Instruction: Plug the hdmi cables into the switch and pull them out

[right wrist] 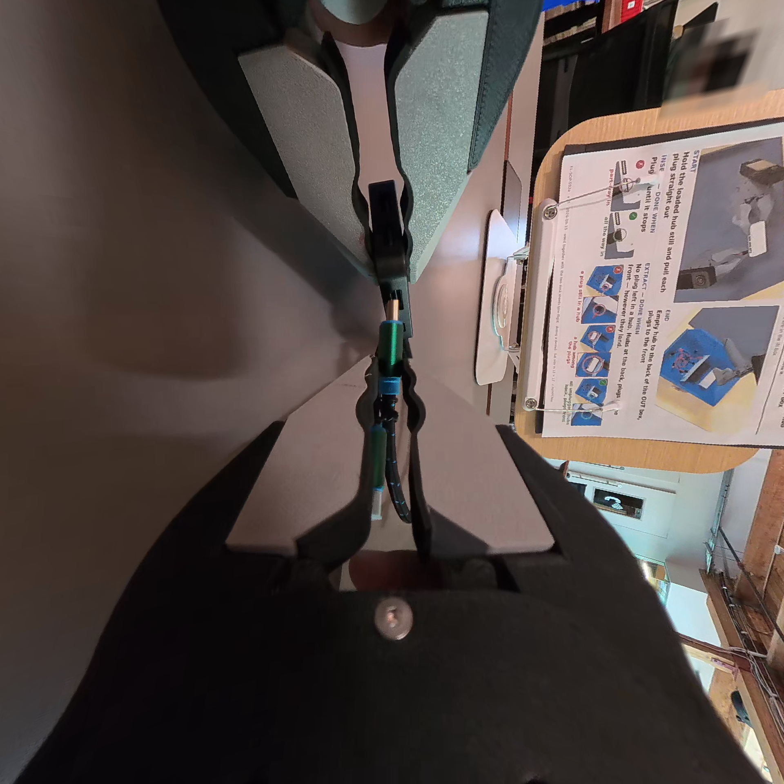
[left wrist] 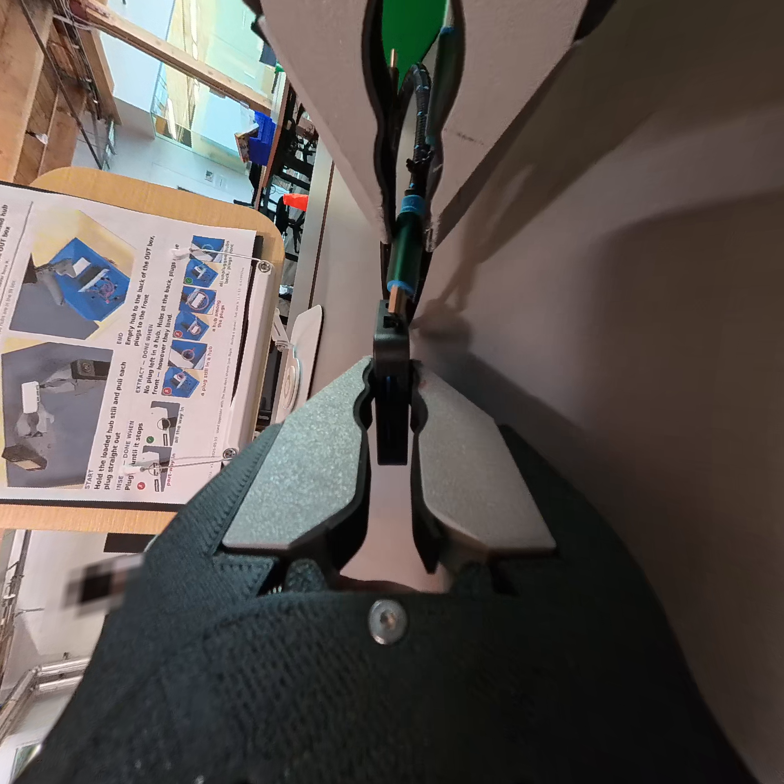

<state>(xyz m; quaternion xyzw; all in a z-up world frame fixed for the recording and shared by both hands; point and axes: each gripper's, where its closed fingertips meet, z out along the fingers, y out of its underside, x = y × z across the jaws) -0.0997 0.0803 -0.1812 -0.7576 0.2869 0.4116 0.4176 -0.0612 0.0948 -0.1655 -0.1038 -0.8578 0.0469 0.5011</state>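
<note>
While the green plug (right wrist: 391,341) has its metal tip right at the black switch (left wrist: 391,360), my right gripper (right wrist: 392,373) squeezes the plug. My left gripper (left wrist: 391,382) pinches the switch above the grey table (left wrist: 636,382), near a paper sheet (left wrist: 127,348).

Switch and plug held end to end between two facing grippers

The switch (left wrist: 391,373) sits between the left gripper (left wrist: 390,382) fingers; the plug (left wrist: 405,263) meets its far end, held in the right gripper (right wrist: 390,382) beyond, cable (right wrist: 396,475) trailing behind; an instruction sheet (left wrist: 127,339) stands left of the switch
</note>
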